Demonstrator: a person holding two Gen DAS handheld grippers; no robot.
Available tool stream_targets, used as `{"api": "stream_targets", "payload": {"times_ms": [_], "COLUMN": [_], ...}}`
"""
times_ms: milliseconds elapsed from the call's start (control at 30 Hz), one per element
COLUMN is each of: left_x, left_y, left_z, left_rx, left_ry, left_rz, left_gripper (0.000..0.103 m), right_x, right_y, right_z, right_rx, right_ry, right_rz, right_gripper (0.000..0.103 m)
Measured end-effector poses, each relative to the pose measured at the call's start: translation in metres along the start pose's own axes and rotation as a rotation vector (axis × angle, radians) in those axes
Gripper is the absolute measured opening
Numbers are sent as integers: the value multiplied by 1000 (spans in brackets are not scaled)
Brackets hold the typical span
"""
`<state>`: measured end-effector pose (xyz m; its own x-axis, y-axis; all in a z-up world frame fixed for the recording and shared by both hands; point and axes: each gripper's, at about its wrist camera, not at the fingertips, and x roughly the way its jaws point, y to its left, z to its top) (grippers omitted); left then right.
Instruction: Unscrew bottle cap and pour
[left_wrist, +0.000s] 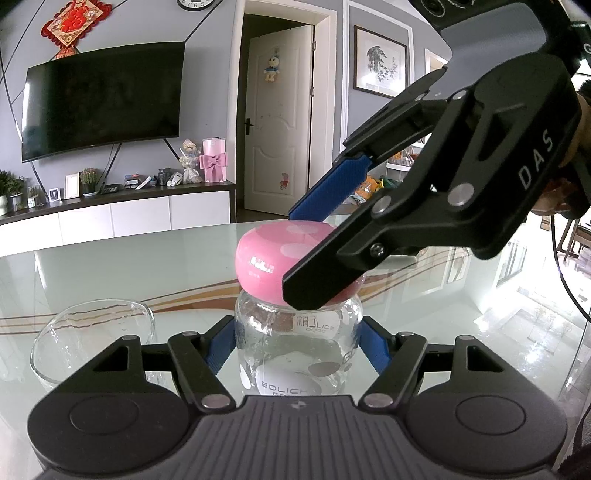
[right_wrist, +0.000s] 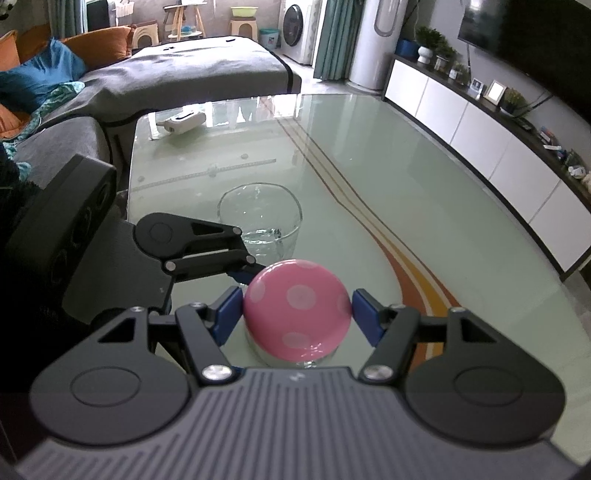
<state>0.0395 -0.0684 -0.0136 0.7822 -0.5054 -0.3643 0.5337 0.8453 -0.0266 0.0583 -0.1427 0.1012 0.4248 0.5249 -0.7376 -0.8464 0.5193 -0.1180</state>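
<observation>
A clear glass bottle (left_wrist: 295, 343) with white print stands upright on the glass table, topped by a pink cap (left_wrist: 273, 254) with pale dots. My left gripper (left_wrist: 295, 343) is shut on the bottle's body, its blue pads pressing both sides. From the upper right, my right gripper (left_wrist: 314, 258) reaches down and is shut on the cap. In the right wrist view the pink cap (right_wrist: 297, 314) sits squeezed between my right gripper's (right_wrist: 297, 314) blue pads, and the left gripper's black arm (right_wrist: 192, 243) reaches in from the left below the cap. The bottle body is mostly hidden there.
A clear glass cup (left_wrist: 92, 339) stands left of the bottle, also the glass cup (right_wrist: 260, 225) beyond the cap, holding a little water. A white device (right_wrist: 183, 122) lies at the table's far end (right_wrist: 369, 155). Sofa on the left, TV cabinet (right_wrist: 480, 122) on the right.
</observation>
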Motion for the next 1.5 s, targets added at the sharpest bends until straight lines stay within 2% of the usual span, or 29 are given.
{"api": "stream_targets", "payload": {"times_ms": [200,233,300,367,500,633,733,800,1067,1133,1300,1500], "left_x": [3,3,4,4,4,4,4,4,4,5,5,4], "left_y": [2,2,4,4,3,2,2,1,1,1,5,3], "left_z": [1,1,2,2,2,2,2,2,1,1,4,3], "left_rx": [0,0,-1,-1,-1,-2,-1,-2,-3,-3,-4,-2], "left_ry": [0,0,1,1,2,2,2,2,2,2,3,2], "left_rz": [0,0,0,-1,-1,-1,0,0,-1,-1,-1,-1], "left_gripper": [74,74,74,74,74,74,74,74,74,74,74,74], "right_x": [2,2,0,-3,-7,-3,3,5,15,15,15,14], "right_y": [10,13,18,21,26,35,32,32,50,49,45,44], "right_z": [0,0,0,0,1,3,2,0,1,0,-3,-4], "right_rx": [-23,-29,-23,0,100,194,321,375,279,287,298,269], "right_ry": [3,1,-27,-59,-114,-99,-60,-51,-29,-30,-21,-20], "right_rz": [-30,-40,-66,-86,-147,-270,-266,-258,-332,-334,-355,-341], "right_gripper": [68,70,85,87,87,86,77,76,75,75,65,65]}}
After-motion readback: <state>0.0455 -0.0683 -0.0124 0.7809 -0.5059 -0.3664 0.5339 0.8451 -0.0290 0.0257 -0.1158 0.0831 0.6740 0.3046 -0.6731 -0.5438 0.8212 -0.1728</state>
